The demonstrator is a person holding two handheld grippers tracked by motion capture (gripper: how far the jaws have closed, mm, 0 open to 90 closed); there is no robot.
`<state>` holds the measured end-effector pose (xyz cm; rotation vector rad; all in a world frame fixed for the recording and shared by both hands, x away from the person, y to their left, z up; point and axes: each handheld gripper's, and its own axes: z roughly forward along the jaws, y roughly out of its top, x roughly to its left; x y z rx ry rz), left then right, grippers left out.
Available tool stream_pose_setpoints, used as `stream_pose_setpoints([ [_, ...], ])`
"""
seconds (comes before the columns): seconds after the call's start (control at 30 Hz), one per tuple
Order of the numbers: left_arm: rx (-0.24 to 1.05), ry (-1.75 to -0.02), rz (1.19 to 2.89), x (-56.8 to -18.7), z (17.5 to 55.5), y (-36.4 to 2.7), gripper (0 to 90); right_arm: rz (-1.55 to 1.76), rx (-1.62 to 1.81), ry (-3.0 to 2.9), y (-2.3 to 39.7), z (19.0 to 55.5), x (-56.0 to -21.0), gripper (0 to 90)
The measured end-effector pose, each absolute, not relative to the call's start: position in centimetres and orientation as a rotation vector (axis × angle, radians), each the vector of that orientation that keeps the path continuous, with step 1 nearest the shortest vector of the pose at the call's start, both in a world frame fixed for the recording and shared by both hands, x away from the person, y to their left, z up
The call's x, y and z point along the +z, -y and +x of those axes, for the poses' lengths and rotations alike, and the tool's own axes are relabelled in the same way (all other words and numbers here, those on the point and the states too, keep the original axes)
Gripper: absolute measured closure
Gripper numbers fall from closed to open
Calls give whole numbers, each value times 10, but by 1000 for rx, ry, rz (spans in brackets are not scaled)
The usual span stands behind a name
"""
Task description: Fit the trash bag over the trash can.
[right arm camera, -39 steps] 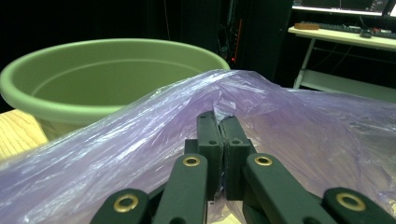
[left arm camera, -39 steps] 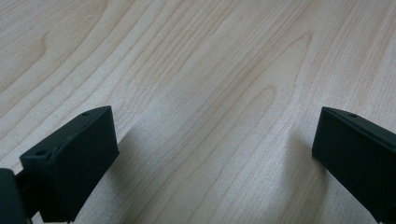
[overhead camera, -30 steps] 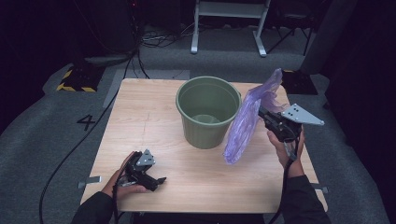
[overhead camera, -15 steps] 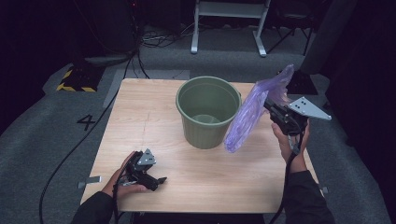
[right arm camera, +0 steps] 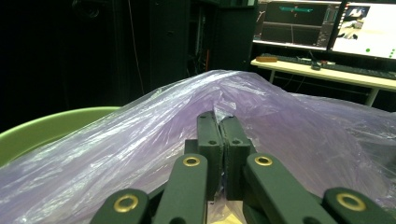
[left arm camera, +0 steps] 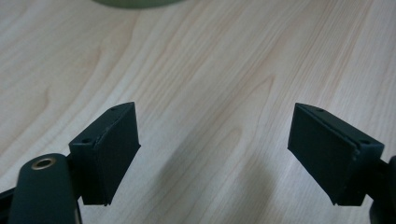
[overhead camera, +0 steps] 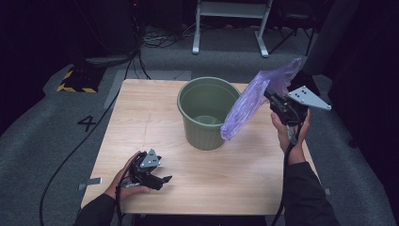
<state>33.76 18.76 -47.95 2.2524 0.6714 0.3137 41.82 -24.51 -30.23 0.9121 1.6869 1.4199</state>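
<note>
A thin purple plastic bag [overhead camera: 249,103] hangs in the air beside the right rim of a green bucket [overhead camera: 207,113] that stands upright mid-table. My right gripper [overhead camera: 271,98] is shut on the bag's upper part, and its jaws pinch the film together in the right gripper view [right arm camera: 219,122], where the bag [right arm camera: 140,144] drapes over the bucket rim [right arm camera: 42,130]. My left gripper [overhead camera: 162,181] rests low at the table's near left. Its jaws [left arm camera: 215,149] stand open over bare wood with nothing between them, and they have just been closing a little.
The wooden table [overhead camera: 141,117] has its front edge just below the left hand. The bucket's base [left arm camera: 130,2] lies ahead of the left gripper. Cables and a metal stand [overhead camera: 230,28] sit on the dark floor behind the table.
My right gripper has risen and drifted right with the bag, whose lower end now hangs at the bucket's rim height. The left hand has stayed in place.
</note>
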Motion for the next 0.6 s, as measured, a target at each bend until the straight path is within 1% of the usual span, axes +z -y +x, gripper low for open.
stream_pose_setpoints([
  [0.03,314,-671,2252,-480,338,-188,161,912,1420,-1687,245,418,-302,896],
  [0.1,364,-664,2236,-468,337,-189,162,920,1415,-1671,243,420,-299,895],
  [0.17,379,-661,2222,-463,338,-191,162,926,1415,-1664,242,422,-298,895],
  [0.2,381,-665,2173,-453,338,-195,159,939,1409,-1653,241,424,-298,895],
  [0.3,380,-676,2130,-446,339,-198,159,953,1408,-1640,239,428,-299,894],
  [0.43,425,-658,2101,-432,340,-202,160,955,1399,-1625,240,432,-297,894],
  [0.53,442,-628,2055,-414,343,-204,161,992,1408,-1603,242,440,-295,895],
  [0.6,438,-621,2040,-410,344,-204,161,998,1407,-1602,242,441,-295,895],
])
